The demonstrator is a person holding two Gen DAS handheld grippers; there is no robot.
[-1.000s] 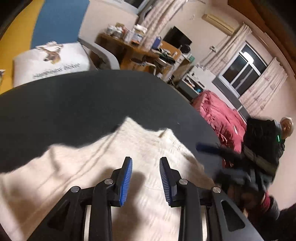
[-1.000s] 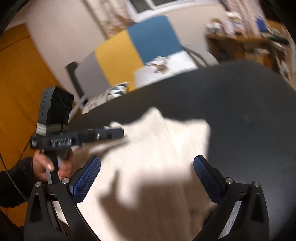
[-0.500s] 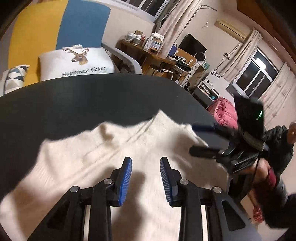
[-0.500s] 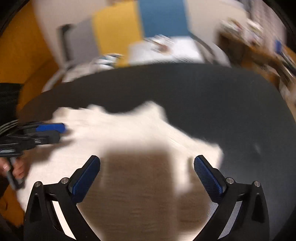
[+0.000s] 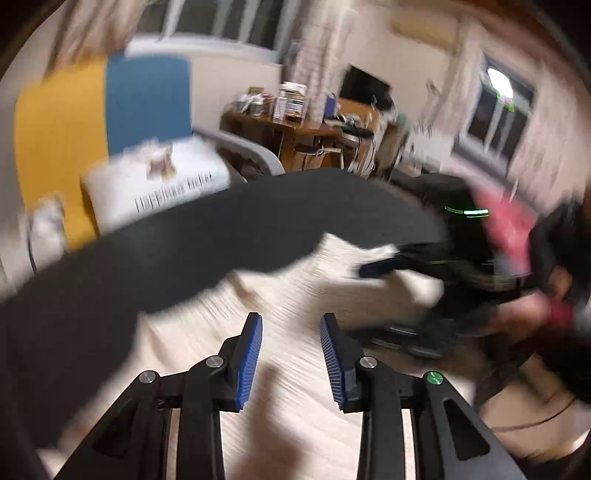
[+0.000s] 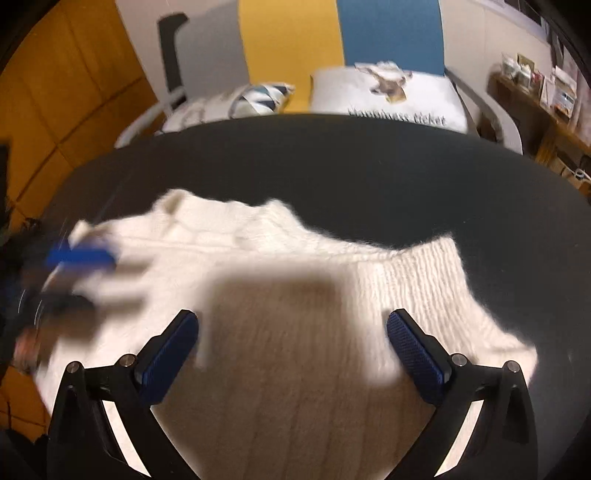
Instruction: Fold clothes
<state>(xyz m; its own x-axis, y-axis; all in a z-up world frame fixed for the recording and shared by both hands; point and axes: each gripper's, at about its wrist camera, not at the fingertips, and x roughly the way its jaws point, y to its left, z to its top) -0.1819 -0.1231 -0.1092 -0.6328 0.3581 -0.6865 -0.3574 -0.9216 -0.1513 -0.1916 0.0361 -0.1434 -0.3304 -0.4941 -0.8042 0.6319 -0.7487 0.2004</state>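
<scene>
A white ribbed knit sweater [image 6: 295, 251] lies spread on the round dark table [image 6: 332, 166]. My right gripper [image 6: 293, 354] hovers over its middle, jaws wide open and empty, casting a shadow on the knit. My left gripper [image 5: 291, 354] hangs over the sweater [image 5: 295, 295] with a narrow gap between its blue pads and nothing in it. In the blurred left wrist view, the right gripper's fingers [image 5: 382, 265] reach over the sweater's right part, with a hand [image 5: 517, 314] behind them. The left gripper's fingers [image 6: 79, 256] smear over the sweater's left end.
Behind the table [image 5: 184, 251] stands a seat with yellow and blue back panels [image 6: 388, 33], holding a white printed cushion [image 6: 388, 96] and a patterned cushion [image 6: 258, 99]. A cluttered wooden desk [image 5: 295, 125] is at the far right. Bare tabletop surrounds the sweater.
The right gripper has come in from the table's edge and now hangs over the sweater. The left gripper has shifted and rolled. Both stay empty.
</scene>
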